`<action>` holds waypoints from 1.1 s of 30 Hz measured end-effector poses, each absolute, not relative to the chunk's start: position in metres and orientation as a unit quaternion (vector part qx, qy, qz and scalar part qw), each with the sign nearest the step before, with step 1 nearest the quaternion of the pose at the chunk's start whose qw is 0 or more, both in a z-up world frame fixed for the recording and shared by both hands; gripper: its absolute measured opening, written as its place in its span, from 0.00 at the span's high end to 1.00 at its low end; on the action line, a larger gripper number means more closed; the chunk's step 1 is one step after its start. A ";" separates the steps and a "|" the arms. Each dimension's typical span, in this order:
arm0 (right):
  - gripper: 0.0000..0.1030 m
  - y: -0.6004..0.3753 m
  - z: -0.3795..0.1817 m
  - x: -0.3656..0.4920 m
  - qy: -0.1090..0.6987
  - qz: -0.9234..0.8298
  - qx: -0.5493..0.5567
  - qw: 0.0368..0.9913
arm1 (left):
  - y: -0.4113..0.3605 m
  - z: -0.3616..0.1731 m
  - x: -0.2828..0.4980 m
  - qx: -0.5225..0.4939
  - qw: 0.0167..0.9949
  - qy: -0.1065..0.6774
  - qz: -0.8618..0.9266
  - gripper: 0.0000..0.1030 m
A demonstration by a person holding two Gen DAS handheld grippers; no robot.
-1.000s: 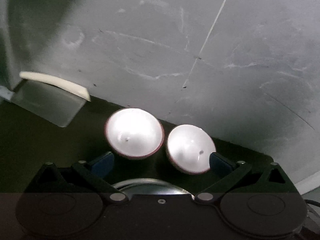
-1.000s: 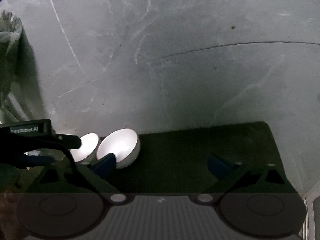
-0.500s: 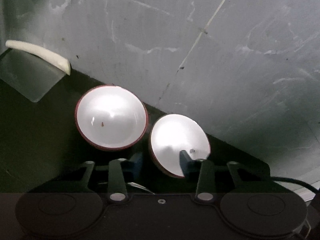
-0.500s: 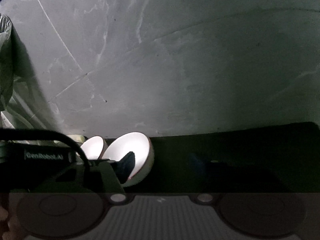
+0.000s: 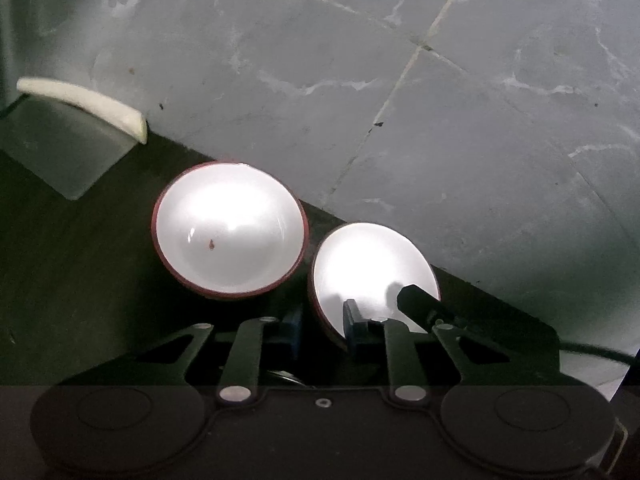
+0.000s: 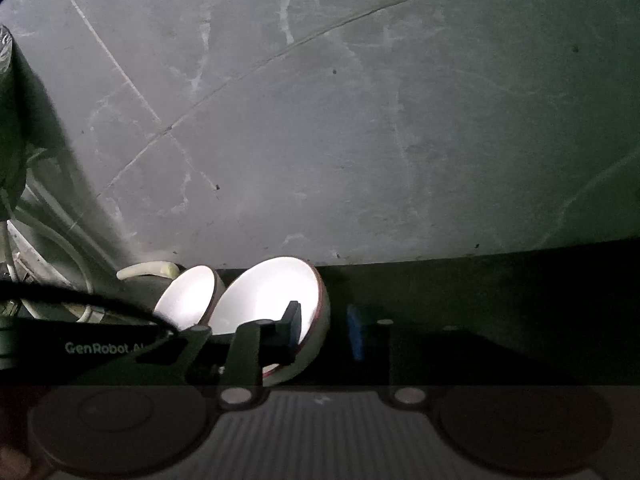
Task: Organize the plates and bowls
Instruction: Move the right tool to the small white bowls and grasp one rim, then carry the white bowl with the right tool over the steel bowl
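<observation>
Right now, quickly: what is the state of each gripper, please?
Left gripper: shut on the rim of the tilted white, red-rimmed bowl.
Right gripper: straddles the same bowl's wall; whether it grips cannot be told.

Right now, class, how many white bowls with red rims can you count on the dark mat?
2. One white bowl with a red rim sits upright, untouched. The second white red-rimmed bowl is tilted beside it, with both grippers' fingers over its rim. More may lie outside view.
</observation>
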State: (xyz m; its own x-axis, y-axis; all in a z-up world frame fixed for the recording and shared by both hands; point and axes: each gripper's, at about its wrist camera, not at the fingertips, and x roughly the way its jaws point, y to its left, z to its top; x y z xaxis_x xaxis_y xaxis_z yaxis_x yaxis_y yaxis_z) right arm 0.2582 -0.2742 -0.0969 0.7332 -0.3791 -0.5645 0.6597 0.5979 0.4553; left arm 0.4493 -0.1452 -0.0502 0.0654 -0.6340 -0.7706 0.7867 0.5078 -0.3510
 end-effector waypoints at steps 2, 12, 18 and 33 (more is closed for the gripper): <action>0.80 -0.273 -0.097 0.260 0.210 -0.297 0.333 0.870 | -0.145 -0.050 0.449 0.084 0.726 0.473 -0.493 0.83; 0.84 -0.268 -0.097 0.248 0.212 -0.301 0.345 0.863 | -0.142 -0.047 0.435 0.103 0.724 0.437 -0.524 0.87; 0.85 -0.259 -0.095 0.217 0.201 -0.323 0.356 0.853 | -0.139 -0.045 0.416 0.110 0.704 0.432 -0.553 0.87; 0.85 -0.201 -0.071 0.139 0.174 -0.395 0.352 0.831 | -0.109 -0.028 0.357 0.111 0.641 0.433 -0.624 0.88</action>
State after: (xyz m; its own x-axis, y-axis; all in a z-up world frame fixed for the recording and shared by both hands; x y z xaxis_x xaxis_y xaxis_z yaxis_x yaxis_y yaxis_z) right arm 0.1387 -0.2005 -0.0710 0.6283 -0.5336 -0.5662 0.7779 0.4412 0.4474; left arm 0.3569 -0.1090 -0.0281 -0.1542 -0.7040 -0.6932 0.8961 0.1958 -0.3983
